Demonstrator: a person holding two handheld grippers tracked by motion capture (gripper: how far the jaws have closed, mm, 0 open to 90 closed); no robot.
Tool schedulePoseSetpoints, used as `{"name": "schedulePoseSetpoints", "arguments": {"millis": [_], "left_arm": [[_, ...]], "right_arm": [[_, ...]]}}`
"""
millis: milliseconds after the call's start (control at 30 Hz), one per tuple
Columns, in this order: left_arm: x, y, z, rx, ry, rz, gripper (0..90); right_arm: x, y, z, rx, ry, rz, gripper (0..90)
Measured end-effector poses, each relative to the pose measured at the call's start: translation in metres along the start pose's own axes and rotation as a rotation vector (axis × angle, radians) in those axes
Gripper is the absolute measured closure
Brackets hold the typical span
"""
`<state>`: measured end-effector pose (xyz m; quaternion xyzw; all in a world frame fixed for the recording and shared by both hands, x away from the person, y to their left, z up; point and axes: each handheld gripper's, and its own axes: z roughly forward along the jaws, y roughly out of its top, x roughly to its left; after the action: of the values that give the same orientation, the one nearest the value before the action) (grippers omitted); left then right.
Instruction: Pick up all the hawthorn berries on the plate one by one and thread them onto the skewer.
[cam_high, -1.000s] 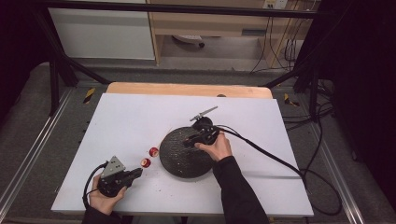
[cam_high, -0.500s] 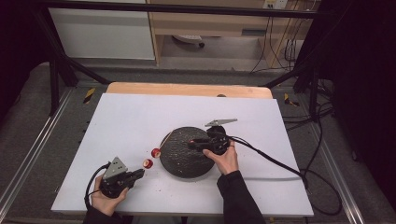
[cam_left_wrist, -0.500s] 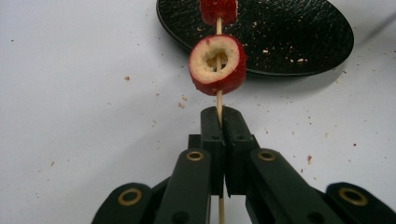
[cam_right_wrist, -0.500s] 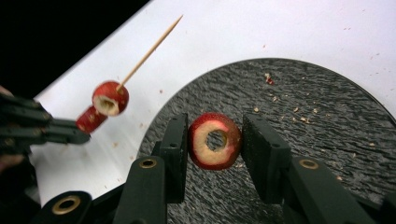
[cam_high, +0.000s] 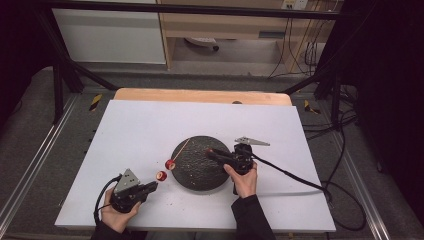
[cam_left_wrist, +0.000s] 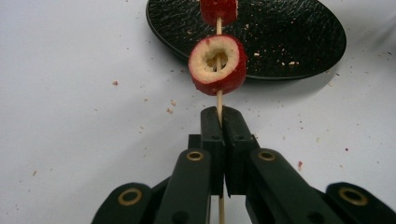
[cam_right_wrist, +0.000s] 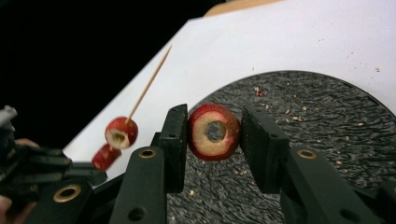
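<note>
The left gripper (cam_left_wrist: 219, 121) is clamping fully shut on a thin wooden skewer (cam_left_wrist: 219, 100), which is passing between the two pads and running up and away from them. Two red fruit rings are sitting threaded on that skewer: the nearer ring (cam_left_wrist: 217, 64) is facing the camera with its pale cut face and cored centre, just above the jaws but not touching them; the farther ring (cam_left_wrist: 218, 9) is sitting beyond it at the top edge of the left gripper view. In the high view the left gripper (cam_high: 150, 186) is resting low over the white table (cam_high: 135, 130), with the skewer (cam_high: 181, 148) slanting up toward the rim of the black plate (cam_high: 200, 172).

The right gripper (cam_right_wrist: 214, 135) is closing on a third red fruit ring (cam_right_wrist: 214, 132), holding it by its red skin on both sides with the cored hole facing the camera. The jaws are standing only as far apart as the ring's own width. This ring is hanging over the black plate (cam_right_wrist: 327, 121), which is carrying scattered crumbs. In the high view the right gripper (cam_high: 212, 153) is pointing left across the plate, toward the skewer.
</note>
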<state>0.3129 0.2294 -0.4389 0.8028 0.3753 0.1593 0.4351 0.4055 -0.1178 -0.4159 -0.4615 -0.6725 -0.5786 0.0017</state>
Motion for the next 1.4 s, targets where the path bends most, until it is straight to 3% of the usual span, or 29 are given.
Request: {"name": "schedulePoseSetpoints", "arguments": {"millis": [400,967,1400], "left_arm": [[-0.006,0.002,0.002,-0.011,0.002,0.008,87.9],[-0.019,0.013,0.007,-0.038,0.004,0.005,87.9],[-0.037,0.03,0.02,-0.062,-0.018,0.008,87.9]], "right_arm": [[0.004,-0.005,0.003,-0.182,0.003,0.076,62.8],[0.003,0.006,0.004,-0.38,0.036,0.155,62.9],[-0.001,0.018,0.004,-0.471,0.045,0.192,63.0]]}}
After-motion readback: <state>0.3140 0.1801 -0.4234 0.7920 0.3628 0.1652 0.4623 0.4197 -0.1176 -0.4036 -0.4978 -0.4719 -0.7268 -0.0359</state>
